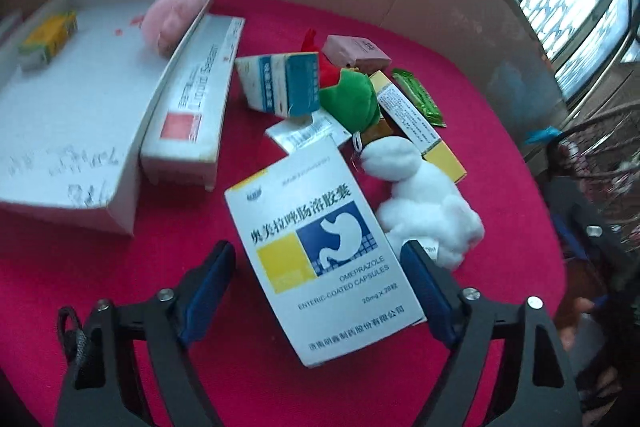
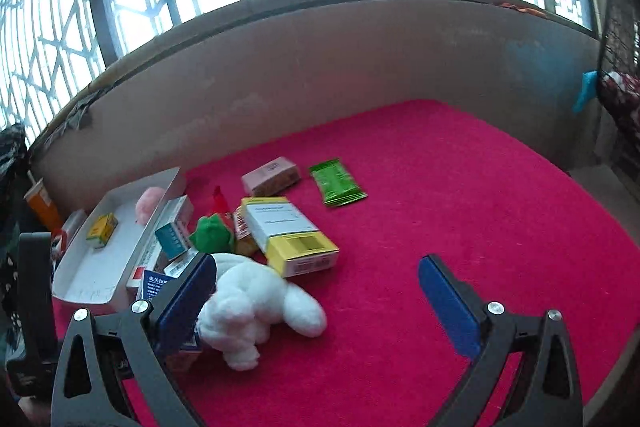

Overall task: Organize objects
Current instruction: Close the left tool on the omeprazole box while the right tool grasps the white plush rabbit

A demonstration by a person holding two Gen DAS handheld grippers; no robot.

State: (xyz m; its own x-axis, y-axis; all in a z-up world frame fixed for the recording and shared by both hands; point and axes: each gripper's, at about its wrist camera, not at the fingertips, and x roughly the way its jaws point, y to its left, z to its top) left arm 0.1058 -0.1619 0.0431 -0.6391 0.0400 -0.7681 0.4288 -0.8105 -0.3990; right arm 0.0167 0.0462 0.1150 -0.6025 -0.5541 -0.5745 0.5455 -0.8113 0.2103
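the left gripper point(image 1: 320, 291), jaws spread, straddles the white cardboard omeprazole box point(image 1: 320, 263) to grasp it; the right gripper point(image 2: 320, 297) hangs spread near the white plush toy point(image 2: 256, 311).

The left tool point(image 1: 318, 269) has its dark blue pads either side of a white omeprazole capsule box point(image 1: 320, 267), which lies tilted on the red table point(image 1: 480, 107); a gap shows beside the left pad, and the right pad sits at the box's edge. Just beyond the box lies a white plush toy point(image 1: 424, 199), touching a yellow and white box point(image 1: 416, 123). A green plush point(image 1: 352, 101), a blue and white carton point(image 1: 280, 83), a pink box point(image 1: 356, 51) and a green sachet point(image 1: 420, 97) crowd together behind. At left, a white tray point(image 1: 80, 115) holds a pink plush point(image 1: 170, 17) and a small yellow box point(image 1: 50, 37).
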